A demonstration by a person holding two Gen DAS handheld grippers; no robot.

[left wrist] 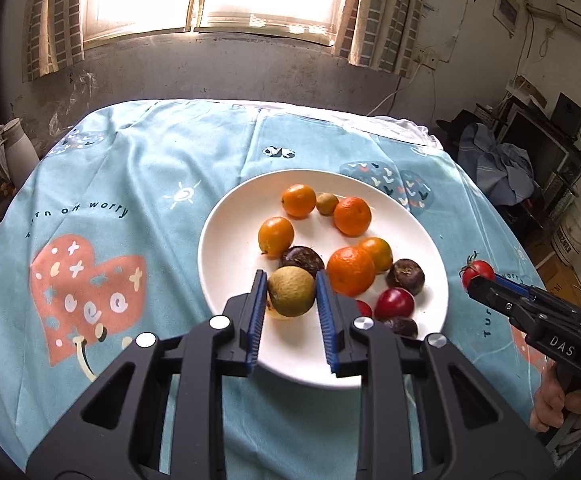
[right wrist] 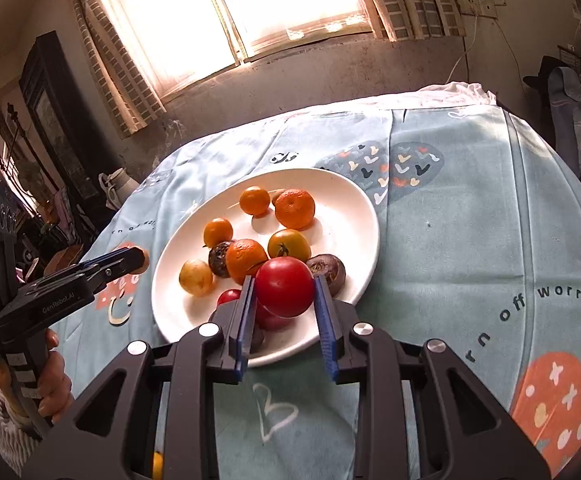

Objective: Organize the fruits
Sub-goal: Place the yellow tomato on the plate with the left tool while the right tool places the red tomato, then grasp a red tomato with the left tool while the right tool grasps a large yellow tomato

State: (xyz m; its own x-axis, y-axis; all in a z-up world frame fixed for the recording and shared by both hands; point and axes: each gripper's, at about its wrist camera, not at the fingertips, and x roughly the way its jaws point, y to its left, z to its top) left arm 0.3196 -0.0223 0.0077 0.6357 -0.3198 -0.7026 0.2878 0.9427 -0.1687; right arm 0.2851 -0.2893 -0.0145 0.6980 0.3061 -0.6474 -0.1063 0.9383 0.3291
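Observation:
A white plate (left wrist: pixel 226 256) on the blue tablecloth holds several fruits: oranges (left wrist: pixel 351 270), yellow-orange fruits (left wrist: pixel 276 236), dark purple fruits (left wrist: pixel 406 276) and red ones (left wrist: pixel 395 303). My left gripper (left wrist: pixel 291 290) is shut on a brown-green round fruit (left wrist: pixel 291 291) and holds it above the plate's near left part. My right gripper (right wrist: pixel 284 287) is shut on a red tomato (right wrist: pixel 284 286) above the plate's (right wrist: pixel 354 216) near edge. The tomato (left wrist: pixel 477 273) and right gripper also show in the left wrist view, right of the plate. The left gripper (right wrist: pixel 140 261) shows in the right wrist view, left of the plate.
The table wears a light blue cloth (left wrist: pixel 138 184) with red heart prints and text. A white jug (left wrist: pixel 16 152) stands off the table's far left. Cluttered furniture (left wrist: pixel 530 152) stands to the right, under a bright window wall.

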